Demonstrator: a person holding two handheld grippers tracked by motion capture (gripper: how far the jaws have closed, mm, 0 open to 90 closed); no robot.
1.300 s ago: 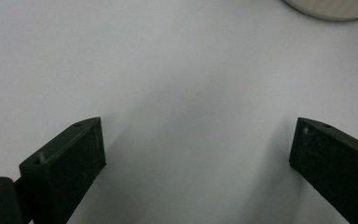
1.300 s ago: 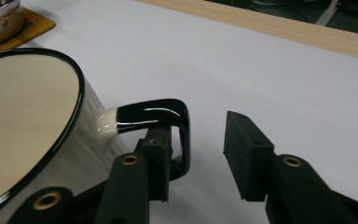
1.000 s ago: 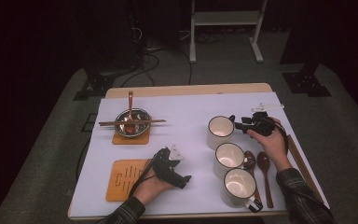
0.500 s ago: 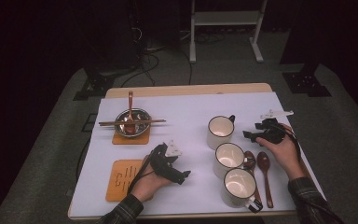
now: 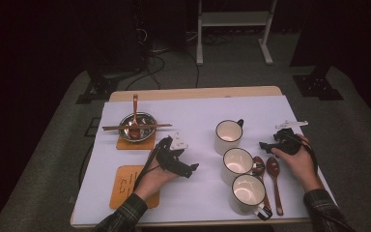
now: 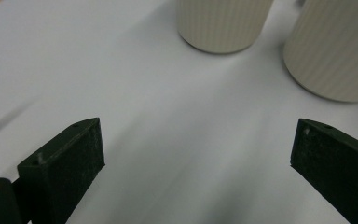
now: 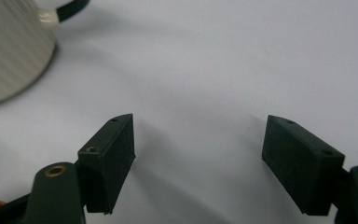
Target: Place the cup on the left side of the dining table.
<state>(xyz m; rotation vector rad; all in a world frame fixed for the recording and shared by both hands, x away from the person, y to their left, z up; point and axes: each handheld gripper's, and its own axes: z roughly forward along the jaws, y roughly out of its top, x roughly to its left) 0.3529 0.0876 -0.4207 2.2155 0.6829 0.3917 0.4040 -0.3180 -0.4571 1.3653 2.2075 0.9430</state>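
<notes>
Three cream mugs stand in a row right of the table's middle: a far mug (image 5: 228, 136), a middle mug (image 5: 237, 164) and a near mug (image 5: 247, 193). My right gripper (image 5: 264, 144) hovers just right of the far and middle mugs and points left. Its jaws have just been opening and stand open with only white tabletop between them (image 7: 198, 154). The far mug's ribbed wall and dark handle (image 7: 9, 51) lie at the upper left of the right gripper view. My left gripper (image 5: 192, 168) is open left of the mugs, and two mug walls (image 6: 221, 23) (image 6: 335, 51) show ahead of its jaws (image 6: 196, 158).
Two wooden spoons (image 5: 274, 179) lie right of the mugs, under my right wrist. At the far left a metal bowl (image 5: 135, 126) with a spoon and chopsticks sits on an orange coaster. A second orange coaster (image 5: 121, 186) lies near the front edge by my left forearm.
My right gripper has drawn back to the right and nearer, away from the far mug's handle, and its jaws have opened. My left gripper has shifted slightly.
</notes>
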